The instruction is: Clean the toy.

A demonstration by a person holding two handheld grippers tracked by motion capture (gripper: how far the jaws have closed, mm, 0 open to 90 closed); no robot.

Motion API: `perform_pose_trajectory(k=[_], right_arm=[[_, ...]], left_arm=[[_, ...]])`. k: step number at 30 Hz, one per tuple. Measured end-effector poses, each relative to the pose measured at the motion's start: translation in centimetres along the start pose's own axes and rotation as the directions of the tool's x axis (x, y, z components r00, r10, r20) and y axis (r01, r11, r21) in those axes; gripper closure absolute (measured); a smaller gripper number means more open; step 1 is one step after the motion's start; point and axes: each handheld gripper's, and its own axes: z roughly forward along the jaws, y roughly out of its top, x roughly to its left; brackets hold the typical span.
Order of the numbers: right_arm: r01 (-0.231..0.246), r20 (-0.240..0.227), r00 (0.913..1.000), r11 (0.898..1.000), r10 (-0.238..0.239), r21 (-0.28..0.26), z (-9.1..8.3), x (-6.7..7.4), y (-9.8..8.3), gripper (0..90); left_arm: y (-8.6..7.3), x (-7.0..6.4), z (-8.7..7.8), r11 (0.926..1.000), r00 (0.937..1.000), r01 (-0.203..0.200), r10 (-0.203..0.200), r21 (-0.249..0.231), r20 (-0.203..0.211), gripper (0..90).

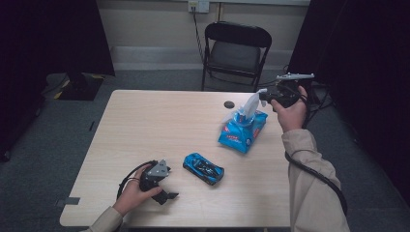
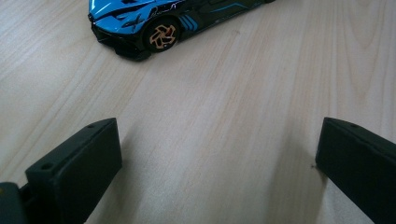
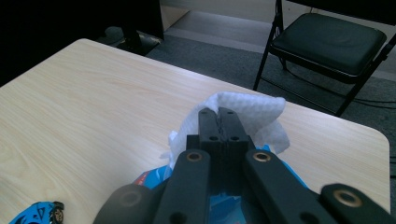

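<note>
The right tool (image 1: 265, 95) is held above the far right part of the bench (image 1: 159, 121), close to its right edge. Its jaws are pressed together on a white wipe (image 1: 252, 102); in the right gripper view the wipe (image 3: 243, 112) wraps around both jaw tips and stands out past them. The wipe rises from the top opening of a blue wipe pack (image 1: 243, 130), which sits on the bench directly below the right tool, near the right edge. The pack's end toward the far edge of the bench appears lifted, with the pack tilted; whether its near end rests flat cannot be told. The right hand (image 1: 291, 113) grips the tool body from behind, and a cable trails down along the sleeve.

The left tool (image 1: 162, 191) rests low over the near left part of the bench, close to the near edge, held by the left hand (image 1: 133, 193). Its jaws stand wide apart, with bare bench surface (image 2: 219, 140) between them and nothing gripped.

A blue toy car (image 1: 203, 168) lies on the bench near the near edge, just beside the left tool and well apart from the wipe pack. In the left gripper view the toy car (image 2: 154, 23) sits ahead of the jaws, not touching them.

A small dark round spot (image 1: 228, 104) marks the bench near the far edge. A black folding chair (image 1: 235, 50) stands on the floor beyond the far edge.
</note>
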Motion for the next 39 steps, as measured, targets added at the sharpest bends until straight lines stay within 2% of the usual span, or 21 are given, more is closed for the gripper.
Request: perform_pose_trajectory(k=[11,19,22,28,39], right_arm=[[0.024,-0.013,0.9996,1.000,-0.024,-0.005,-0.7,0.8,0.1,90.0],[0.036,-0.053,0.9979,0.999,-0.037,-0.023,-1.4,1.6,-0.1,90.0],[0.057,-0.075,0.9954,0.998,-0.059,-0.031,-1.7,2.6,-0.2,90.0],[0.068,-0.117,0.9904,0.996,-0.074,-0.054,-2.0,4.0,0.0,90.0],[0.093,-0.191,0.9758,0.992,-0.107,-0.081,-2.8,7.1,0.4,90.0]], left_arm=[[0.0,0.0,0.0,1.0000,1.0000,-0.001,0.001,0.000,0.000,0.0],[0.0,0.0,0.0,1.0000,1.0000,0.001,-0.001,0.000,0.000,0.0],[0.0,0.0,0.0,1.0000,1.0000,0.001,-0.001,-0.002,0.001,0.0],[0.0,0.0,0.0,1.0000,1.0000,0.005,-0.005,-0.004,0.002,0.0],[0.0,0.0,0.0,1.0000,1.0000,0.006,-0.006,-0.003,0.005,0.0]])
